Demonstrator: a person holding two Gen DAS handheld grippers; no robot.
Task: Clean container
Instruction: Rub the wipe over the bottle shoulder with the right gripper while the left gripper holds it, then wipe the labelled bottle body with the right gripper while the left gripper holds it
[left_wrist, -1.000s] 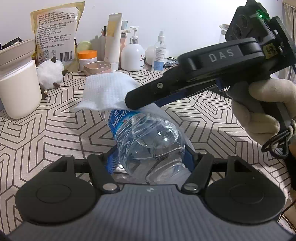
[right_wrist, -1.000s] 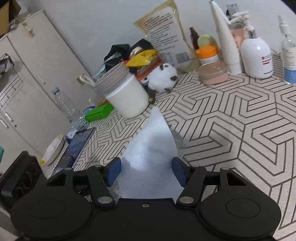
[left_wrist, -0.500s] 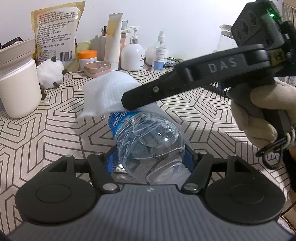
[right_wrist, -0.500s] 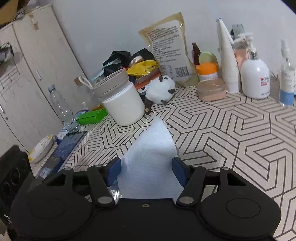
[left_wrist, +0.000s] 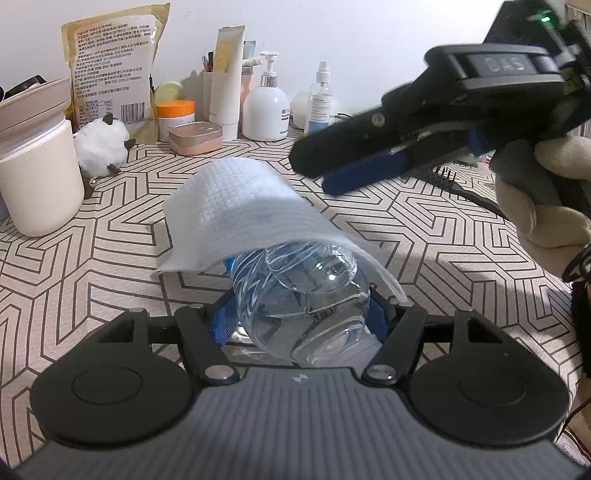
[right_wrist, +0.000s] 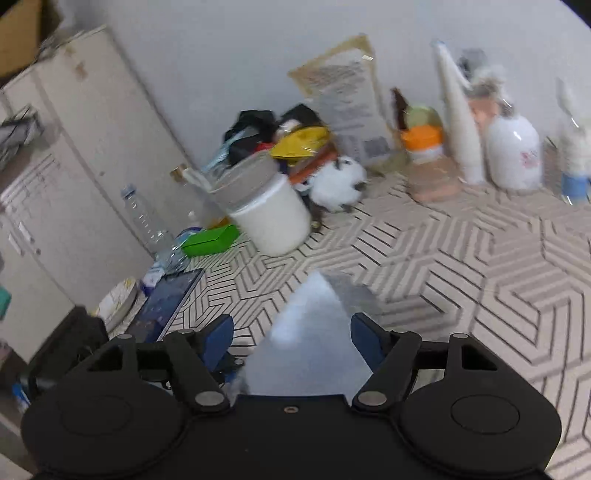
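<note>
The left gripper (left_wrist: 301, 319) is clamped on the base end of a clear plastic water bottle (left_wrist: 301, 295), which lies on its side with its far end pointing away over the patterned desk (left_wrist: 424, 236). A white paper towel (left_wrist: 243, 206) is draped over the top of the bottle, covering most of its length and hanging off both sides; only a sliver of blue label shows under its near edge.

The right gripper (left_wrist: 314, 173), held by a gloved hand (left_wrist: 543, 206), hangs in the air up and to the right of the towel, apart from it. In its own (motion-blurred) wrist view its fingers are spread, with the towel's pale surface visible between and below the blue pads (right_wrist: 364, 338); nothing is pinched in them.

At the back of the desk stand a cream lidded canister (left_wrist: 35, 173), a fluffy white toy (left_wrist: 101, 151), a printed food pouch (left_wrist: 112, 74), an orange-lidded jar (left_wrist: 175, 114), a pink tin (left_wrist: 195, 137), a white pump bottle (left_wrist: 265, 110) and a small spray bottle (left_wrist: 319, 99).
</note>
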